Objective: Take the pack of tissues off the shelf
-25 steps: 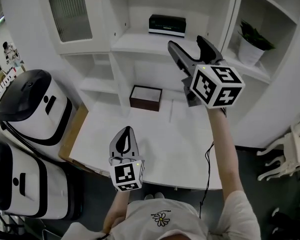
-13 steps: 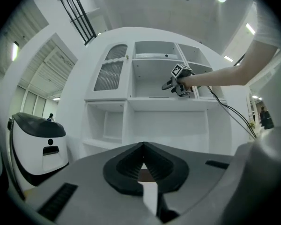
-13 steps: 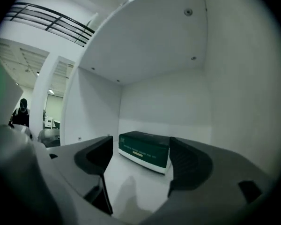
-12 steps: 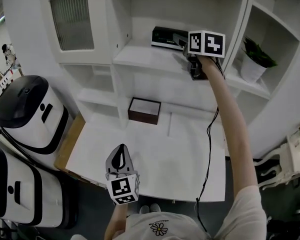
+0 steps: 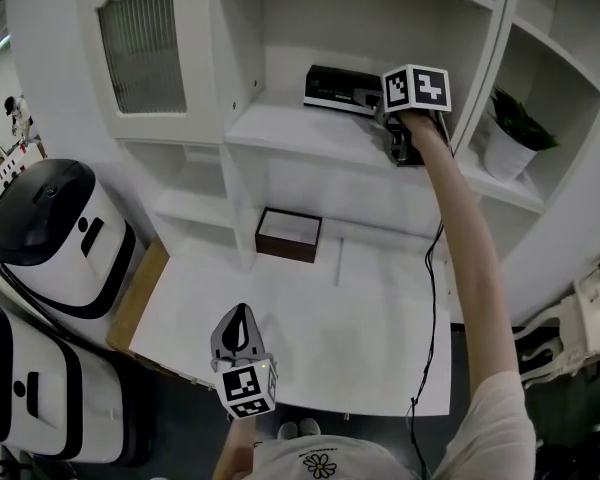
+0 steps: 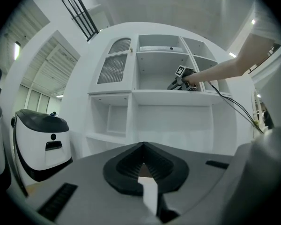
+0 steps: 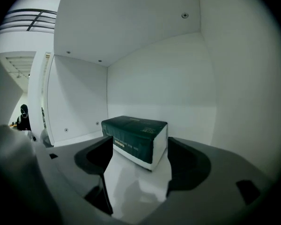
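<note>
We are looking down on a white worktop (image 5: 310, 318) set into a white shelf unit (image 5: 242, 173), in a room with a dark floor. A brown box (image 5: 288, 234) is sitting at the worktop's 11 o'clock, against the unit. Two white-and-black machines (image 5: 50, 228) are standing at 9 o'clock. A ribbed door (image 5: 140, 48) is hanging at 10 o'clock, and a potted plant (image 5: 515, 133) is sitting in a side compartment at 2 o'clock.

At 12 o'clock the dark green pack (image 5: 335, 86) is lying flat on the shelf (image 5: 290, 120). We are holding the right tool (image 7: 140, 149) wide at the pack's near end, its pads not pressing on it. We are holding the left tool (image 5: 240, 318) closed and empty over the worktop's 6 o'clock edge.

Pale print is running along the pack's side, too small to read.
</note>
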Demonstrator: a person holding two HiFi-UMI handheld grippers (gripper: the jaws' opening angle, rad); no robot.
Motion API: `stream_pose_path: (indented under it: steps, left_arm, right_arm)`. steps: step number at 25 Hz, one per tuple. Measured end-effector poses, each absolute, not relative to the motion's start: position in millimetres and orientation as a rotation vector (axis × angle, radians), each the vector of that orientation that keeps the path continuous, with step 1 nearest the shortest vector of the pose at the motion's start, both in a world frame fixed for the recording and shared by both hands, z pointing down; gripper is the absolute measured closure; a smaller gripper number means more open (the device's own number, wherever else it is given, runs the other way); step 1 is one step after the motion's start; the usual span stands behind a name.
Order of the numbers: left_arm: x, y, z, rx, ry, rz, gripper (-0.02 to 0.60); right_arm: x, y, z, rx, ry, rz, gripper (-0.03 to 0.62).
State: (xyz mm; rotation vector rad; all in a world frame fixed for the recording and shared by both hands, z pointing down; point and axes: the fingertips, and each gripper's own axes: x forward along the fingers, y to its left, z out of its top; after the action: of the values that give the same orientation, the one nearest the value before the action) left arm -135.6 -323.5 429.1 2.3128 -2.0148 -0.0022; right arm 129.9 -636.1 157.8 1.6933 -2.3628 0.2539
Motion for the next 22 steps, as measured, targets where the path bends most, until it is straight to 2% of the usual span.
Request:
stream_pose_path:
  steps: [22]
  left_arm:
    - [-140,-311,423,2.306,-2.04,-0.008,0.581]
  right_arm:
    - [90,-609,162,1.554,-2.451,0.22,0.226]
